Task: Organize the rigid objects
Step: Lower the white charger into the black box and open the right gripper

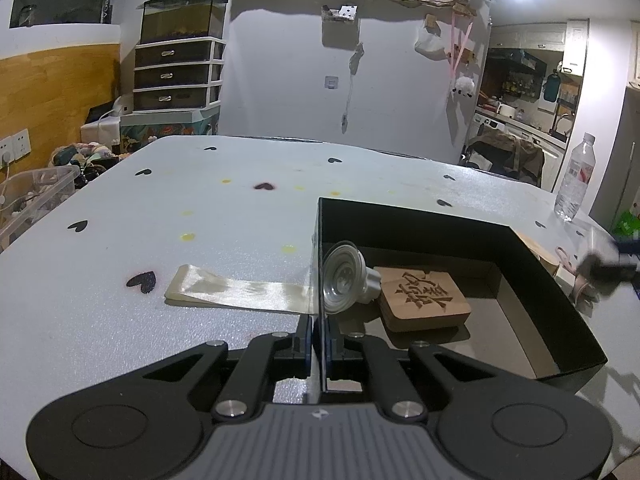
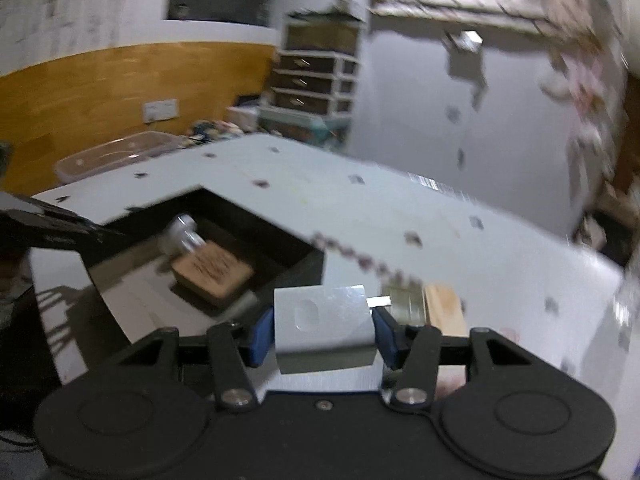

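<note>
Two items already lie in the black box [image 1: 520,248] at right of frame: a wooden block [image 1: 424,300] and a clear cap [image 1: 340,280]. Left tongs [image 1: 319,340] pinch its wall, likely steadying it; right tongs [image 2: 324,332] clamp a grey card [image 2: 324,320] beside the box above the tabletop [image 1: 200,208].

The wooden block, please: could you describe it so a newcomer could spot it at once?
Find the black box on the white table. On its floor lies the wooden block, flat and tan. A clear suction cup leans beside it, but only the block has a large character carved into its top.
</note>
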Action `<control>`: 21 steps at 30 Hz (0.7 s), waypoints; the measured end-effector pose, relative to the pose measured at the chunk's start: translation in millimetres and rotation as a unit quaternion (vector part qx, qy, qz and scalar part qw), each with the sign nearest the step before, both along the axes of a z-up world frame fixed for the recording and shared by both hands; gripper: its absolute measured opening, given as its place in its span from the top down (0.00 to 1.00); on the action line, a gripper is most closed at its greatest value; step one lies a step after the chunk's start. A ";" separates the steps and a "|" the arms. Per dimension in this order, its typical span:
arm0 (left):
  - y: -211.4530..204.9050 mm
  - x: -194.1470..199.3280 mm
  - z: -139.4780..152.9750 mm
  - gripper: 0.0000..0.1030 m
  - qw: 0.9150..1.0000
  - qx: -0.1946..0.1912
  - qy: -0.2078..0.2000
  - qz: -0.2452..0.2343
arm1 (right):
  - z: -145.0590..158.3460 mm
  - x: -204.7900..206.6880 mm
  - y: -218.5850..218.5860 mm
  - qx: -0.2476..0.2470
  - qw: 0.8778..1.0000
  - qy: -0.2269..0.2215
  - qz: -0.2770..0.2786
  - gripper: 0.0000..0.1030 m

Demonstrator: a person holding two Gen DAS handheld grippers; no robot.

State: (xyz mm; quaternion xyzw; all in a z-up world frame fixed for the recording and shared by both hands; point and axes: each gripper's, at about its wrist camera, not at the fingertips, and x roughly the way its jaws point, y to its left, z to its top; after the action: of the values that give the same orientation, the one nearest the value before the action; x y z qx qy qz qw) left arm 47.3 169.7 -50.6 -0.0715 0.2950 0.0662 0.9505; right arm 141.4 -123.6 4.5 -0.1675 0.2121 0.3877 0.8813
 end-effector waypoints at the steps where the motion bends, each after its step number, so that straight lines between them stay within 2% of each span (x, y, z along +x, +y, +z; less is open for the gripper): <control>1: 0.3 -0.2 0.0 0.94 1.000 0.000 0.000 -0.001 | 4.6 0.6 4.9 -0.004 1.000 -0.005 0.014 0.48; 5: 0.9 -0.7 -0.5 0.94 1.000 0.001 -0.002 -0.003 | 14.8 4.5 41.8 -0.042 0.995 -0.022 0.084 0.48; 9: 1.7 -0.6 -0.7 0.94 1.000 0.001 -0.002 -0.006 | 8.9 7.0 77.2 -0.097 0.986 -0.041 0.126 0.49; 12: 2.0 -0.2 -0.4 0.94 1.000 0.004 -0.001 -0.010 | -2.3 13.1 97.9 -0.143 0.976 -0.039 0.160 0.49; 17: 1.7 0.0 -0.4 0.94 1.000 0.007 -0.001 -0.013 | -23.7 21.1 119.8 -0.230 0.951 -0.032 0.205 0.49; 19: 1.4 0.0 -0.4 0.94 1.000 0.008 -0.001 -0.013 | -29.5 23.8 123.9 -0.252 0.944 -0.030 0.212 0.48; 21: 1.4 0.2 -0.4 0.94 1.000 0.008 -0.001 -0.013 | -33.3 27.2 125.9 -0.261 0.942 -0.031 0.208 0.49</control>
State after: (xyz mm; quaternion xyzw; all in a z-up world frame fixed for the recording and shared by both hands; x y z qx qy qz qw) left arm 47.5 171.1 -51.0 -0.0598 0.2942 0.0558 0.9522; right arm 168.6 2.3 -28.7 -0.4443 0.2390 0.4876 0.7125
